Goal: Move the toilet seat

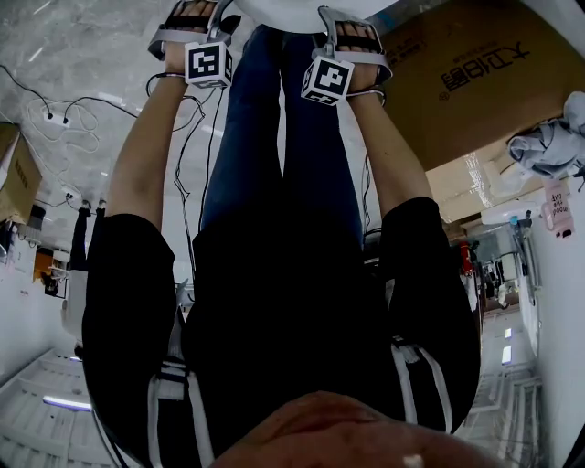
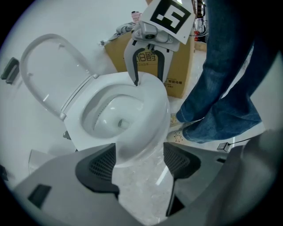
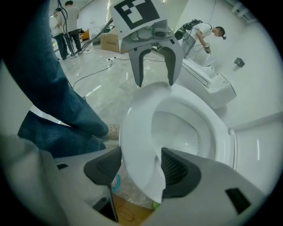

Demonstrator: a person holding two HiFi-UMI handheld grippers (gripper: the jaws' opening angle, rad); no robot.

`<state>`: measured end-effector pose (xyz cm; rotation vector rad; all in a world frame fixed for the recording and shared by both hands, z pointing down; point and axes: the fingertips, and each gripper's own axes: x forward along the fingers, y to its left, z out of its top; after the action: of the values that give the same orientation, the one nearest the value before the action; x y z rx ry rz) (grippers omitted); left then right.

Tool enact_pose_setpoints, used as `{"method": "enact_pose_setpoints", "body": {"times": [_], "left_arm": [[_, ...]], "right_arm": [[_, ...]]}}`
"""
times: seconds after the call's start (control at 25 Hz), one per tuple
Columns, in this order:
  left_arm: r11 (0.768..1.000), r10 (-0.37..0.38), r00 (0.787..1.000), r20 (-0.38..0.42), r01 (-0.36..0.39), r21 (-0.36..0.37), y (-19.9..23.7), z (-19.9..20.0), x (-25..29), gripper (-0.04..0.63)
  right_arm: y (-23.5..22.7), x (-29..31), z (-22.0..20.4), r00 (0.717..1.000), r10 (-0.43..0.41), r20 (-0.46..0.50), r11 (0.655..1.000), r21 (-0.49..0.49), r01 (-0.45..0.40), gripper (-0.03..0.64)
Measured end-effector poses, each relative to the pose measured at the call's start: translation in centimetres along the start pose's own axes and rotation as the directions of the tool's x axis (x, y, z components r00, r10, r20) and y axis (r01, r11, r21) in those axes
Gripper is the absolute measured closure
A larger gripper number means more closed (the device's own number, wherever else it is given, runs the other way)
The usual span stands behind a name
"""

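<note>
Head view crops the toilet (image 1: pixel 292 7). Left gripper (image 2: pixel 139 163) gapes empty; right gripper (image 3: pixel 140 167) clamps its front rim (image 3: pixel 132 132).

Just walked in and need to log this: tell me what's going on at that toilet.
A person stands over a toilet with a gripper in each hand. The right gripper has the front rim between its jaws; whether they pinch it is unclear. The left gripper is open near the rim, gripping nothing.
</note>
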<state>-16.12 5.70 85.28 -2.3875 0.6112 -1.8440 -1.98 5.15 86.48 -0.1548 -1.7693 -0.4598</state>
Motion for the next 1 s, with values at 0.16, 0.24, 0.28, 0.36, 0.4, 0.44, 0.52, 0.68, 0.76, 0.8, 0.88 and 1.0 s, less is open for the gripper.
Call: {"method": "enact_pose_setpoints", "body": {"times": [0.16, 0.24, 0.28, 0.36, 0.4, 0.44, 0.52, 0.68, 0.76, 0.8, 0.88, 1.0], "left_arm": [[0.997, 0.046, 0.999, 0.018, -0.047, 0.062, 0.3, 0.8, -0.4, 0.261], [0.992, 0.064, 0.998, 0.021, -0.066, 0.106, 0.3, 1.2, -0.4, 0.256], [0.990, 0.077, 0.997, 0.022, -0.079, 0.121, 0.4, 1.3, -0.5, 0.256], [0.984, 0.099, 0.995, 0.027, -0.102, 0.143, 0.7, 1.4, -0.7, 0.256], [0.982, 0.108, 0.994, 0.029, -0.111, 0.152, 0.8, 1.5, -0.9, 0.256], [0.980, 0.117, 0.993, 0.032, -0.120, 0.158, 0.9, 1.6, -1.1, 0.256], [0.977, 0.132, 0.990, 0.040, -0.137, 0.164, 1.1, 2.0, -1.3, 0.256], [0.966, 0.144, 0.988, 0.061, -0.154, 0.207, 1.3, 3.3, -1.4, 0.256], [0.955, 0.142, 0.988, 0.053, -0.151, 0.256, 1.4, 3.6, -1.4, 0.256], [0.949, 0.141, 0.989, 0.052, -0.150, 0.276, 1.5, 3.7, -1.3, 0.256], [0.936, 0.146, 0.988, 0.048, -0.154, 0.316, 1.9, 3.9, -1.3, 0.256], [0.921, 0.167, 0.984, 0.058, -0.176, 0.349, 2.6, 4.2, -1.7, 0.258]], "right_arm": [[-0.5, -1.5, 0.1, 0.999, -0.029, 0.032, 0.999, 0.030, 0.028, 0.321], [-0.7, -2.2, 0.0, 0.998, -0.044, 0.041, 0.998, 0.045, 0.042, 0.321], [-0.8, -2.5, 0.0, 0.998, -0.049, 0.043, 0.998, 0.051, 0.047, 0.321], [-1.0, -3.1, 0.0, 0.997, -0.057, 0.046, 0.997, 0.061, 0.054, 0.319], [-1.1, -3.4, 0.0, 0.997, -0.061, 0.047, 0.996, 0.065, 0.058, 0.319], [-1.2, -3.7, 0.1, 0.997, -0.066, 0.049, 0.996, 0.066, 0.063, 0.319], [-1.4, -4.3, 0.2, 0.996, -0.077, 0.055, 0.995, 0.065, 0.073, 0.321], [-1.7, -5.5, 0.2, 0.994, -0.091, 0.065, 0.995, 0.047, 0.088, 0.324], [-1.8, -6.0, 0.2, 0.993, -0.096, 0.073, 0.995, 0.041, 0.094, 0.324], [-1.9, -6.3, 0.2, 0.992, -0.101, 0.077, 0.994, 0.041, 0.098, 0.324], [-2.1, -6.7, 0.3, 0.990, -0.113, 0.085, 0.993, 0.047, 0.109, 0.324], [-2.4, -7.4, 0.2, 0.988, -0.127, 0.089, 0.991, 0.054, 0.123, 0.324]]}}
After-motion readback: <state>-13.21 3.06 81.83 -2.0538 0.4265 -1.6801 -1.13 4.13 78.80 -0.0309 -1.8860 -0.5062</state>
